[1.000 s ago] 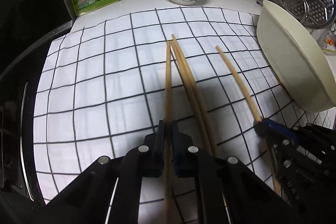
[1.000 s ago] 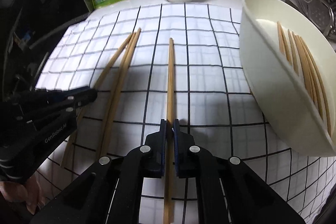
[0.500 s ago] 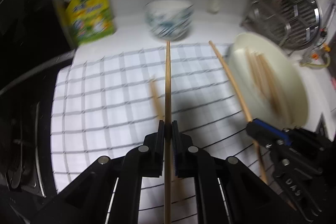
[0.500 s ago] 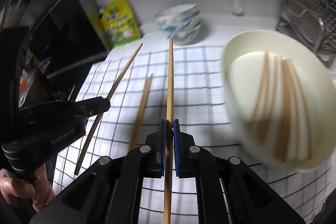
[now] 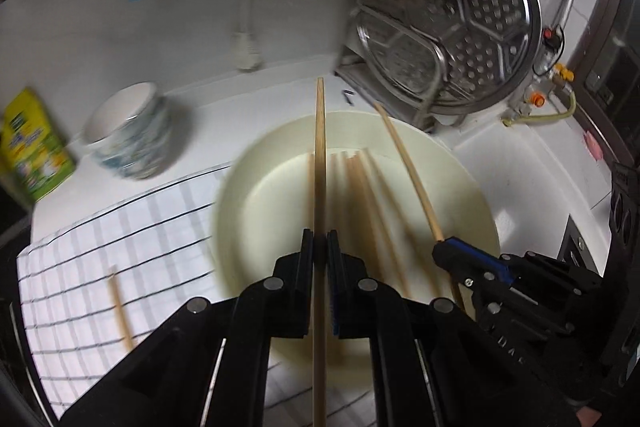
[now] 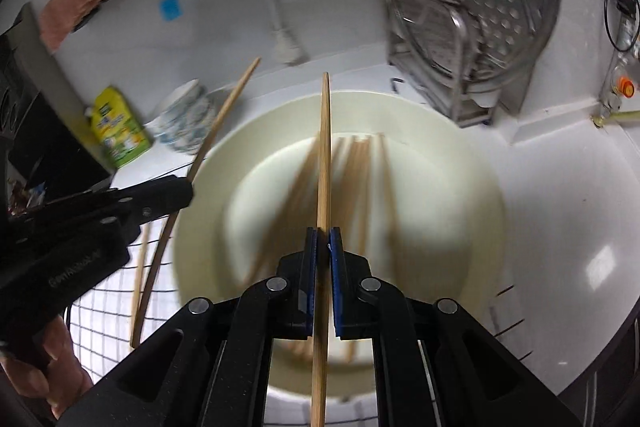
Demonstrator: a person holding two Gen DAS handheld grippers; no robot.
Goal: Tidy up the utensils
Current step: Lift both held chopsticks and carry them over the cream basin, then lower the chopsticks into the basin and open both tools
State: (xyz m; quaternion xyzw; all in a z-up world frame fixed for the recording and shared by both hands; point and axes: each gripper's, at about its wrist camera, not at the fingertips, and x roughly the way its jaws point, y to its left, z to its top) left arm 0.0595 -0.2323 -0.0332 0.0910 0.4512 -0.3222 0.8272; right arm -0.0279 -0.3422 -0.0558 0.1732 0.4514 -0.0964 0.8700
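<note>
My left gripper [image 5: 320, 245] is shut on a wooden chopstick [image 5: 320, 163] and holds it in the air over the cream bowl [image 5: 256, 187]. My right gripper [image 6: 323, 241] is shut on another chopstick [image 6: 325, 155] over the same bowl [image 6: 472, 187]. Several chopsticks [image 5: 360, 187] lie inside the bowl. The right gripper [image 5: 460, 255] with its chopstick [image 5: 408, 167] shows at the right of the left wrist view. The left gripper [image 6: 160, 193] with its chopstick [image 6: 224, 119] shows at the left of the right wrist view. One chopstick [image 5: 120, 311] lies on the checked cloth [image 5: 120, 239].
Stacked patterned bowls [image 5: 132, 135] and a yellow-green pouch [image 5: 28, 147] stand at the back left of the white counter. A steel steamer tray on a rack [image 5: 448, 19] stands behind the cream bowl. A counter step lies to the right [image 6: 560, 167].
Both grippers have lifted their chopsticks off the cloth and swung right, from over the cloth to over the cream bowl. The view is blurred with motion.
</note>
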